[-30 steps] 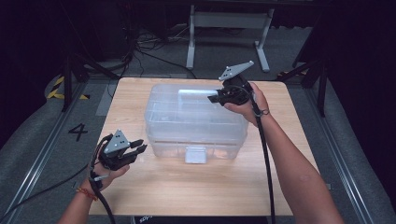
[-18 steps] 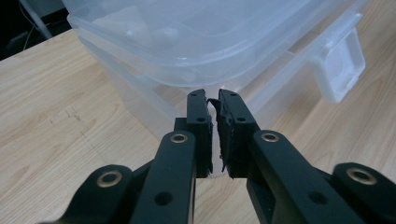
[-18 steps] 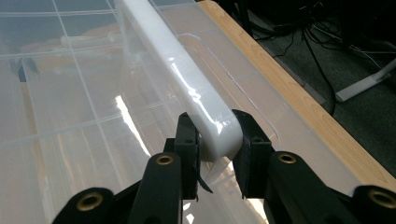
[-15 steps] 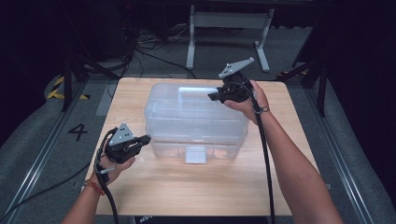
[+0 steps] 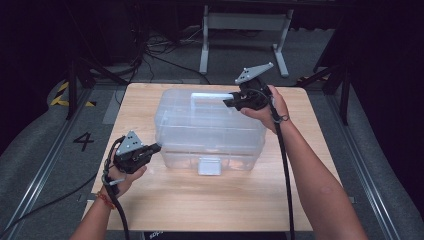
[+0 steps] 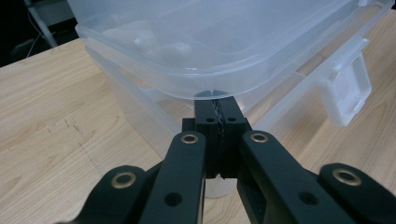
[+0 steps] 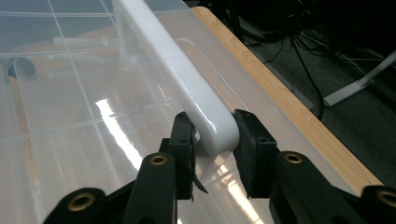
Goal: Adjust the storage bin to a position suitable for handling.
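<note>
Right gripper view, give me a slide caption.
Right gripper straddles the white handle on the clear box's lid.

Clear box [image 5: 210, 130], white handle [image 7: 187, 84]

We cannot make out the contents of the clear box [image 5: 210, 132] — blurred through plastic; its latch [image 6: 348, 91] hangs partly past the left gripper view's edge.

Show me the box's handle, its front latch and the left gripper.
handle [image 7: 187, 79], right gripper view, on its white top face.
front latch [image 5: 209, 166], high view, middle of the flap.
left gripper [image 5: 156, 147], high view, at its shut tips.
</note>
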{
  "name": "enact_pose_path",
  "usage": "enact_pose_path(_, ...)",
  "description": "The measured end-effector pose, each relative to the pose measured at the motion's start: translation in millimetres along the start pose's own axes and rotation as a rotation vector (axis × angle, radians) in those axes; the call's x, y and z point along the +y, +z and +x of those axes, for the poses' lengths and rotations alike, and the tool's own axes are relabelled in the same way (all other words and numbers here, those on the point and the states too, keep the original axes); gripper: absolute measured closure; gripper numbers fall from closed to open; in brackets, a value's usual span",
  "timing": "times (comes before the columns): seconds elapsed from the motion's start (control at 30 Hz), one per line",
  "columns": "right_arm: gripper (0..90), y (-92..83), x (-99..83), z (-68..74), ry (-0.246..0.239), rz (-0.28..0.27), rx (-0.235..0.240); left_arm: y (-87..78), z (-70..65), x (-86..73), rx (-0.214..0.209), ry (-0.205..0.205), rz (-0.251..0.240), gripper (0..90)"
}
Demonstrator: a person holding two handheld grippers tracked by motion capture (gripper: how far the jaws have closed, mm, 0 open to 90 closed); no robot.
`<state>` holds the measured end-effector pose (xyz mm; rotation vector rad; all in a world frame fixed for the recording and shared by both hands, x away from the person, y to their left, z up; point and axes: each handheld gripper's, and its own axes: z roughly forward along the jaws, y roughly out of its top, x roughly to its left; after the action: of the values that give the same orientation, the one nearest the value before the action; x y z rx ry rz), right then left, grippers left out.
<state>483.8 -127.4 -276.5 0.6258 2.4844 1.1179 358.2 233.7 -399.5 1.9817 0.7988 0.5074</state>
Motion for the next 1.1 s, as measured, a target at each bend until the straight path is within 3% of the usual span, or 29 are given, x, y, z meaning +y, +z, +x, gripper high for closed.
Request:
enact_pose_path(0.33, 63.4, -20.3, -9.8, 2.3, 0.001, -0.043, -0.046, -0.1, -1.2, -0.6, 0.006, 0.000, 0.000, 89.9)
enact_pose_path(0.53, 57.7, -47.0, -24.0, -1.2, 0.020, -0.094, -0.087, -0.7, -1.6, 1.0, 0.005, 0.010, -0.001, 90.0)
enact_pose_path(0.77, 52.5, -80.6, -52.0, -3.9, 0.035, -0.130, -0.143, -2.1, -1.2, 4.5, 0.013, 0.019, 0.001, 90.0)
enact_pose_path(0.93, 51.4, -95.0, -68.2, -6.0, 0.044, -0.144, -0.167, -3.3, -1.1, 8.7, 0.017, 0.016, -0.008, 90.0)
enact_pose_path(0.97, 50.3, -104.2, -80.9, -7.4, 0.057, -0.147, -0.185, -3.6, -1.0, 9.6, 0.016, 0.014, -0.007, 90.0)
enact_pose_path(1.1, 48.9, -111.2, -95.2, -8.4, 0.071, -0.153, -0.194, -4.2, -0.6, 11.8, 0.020, 0.020, -0.011, 90.0)
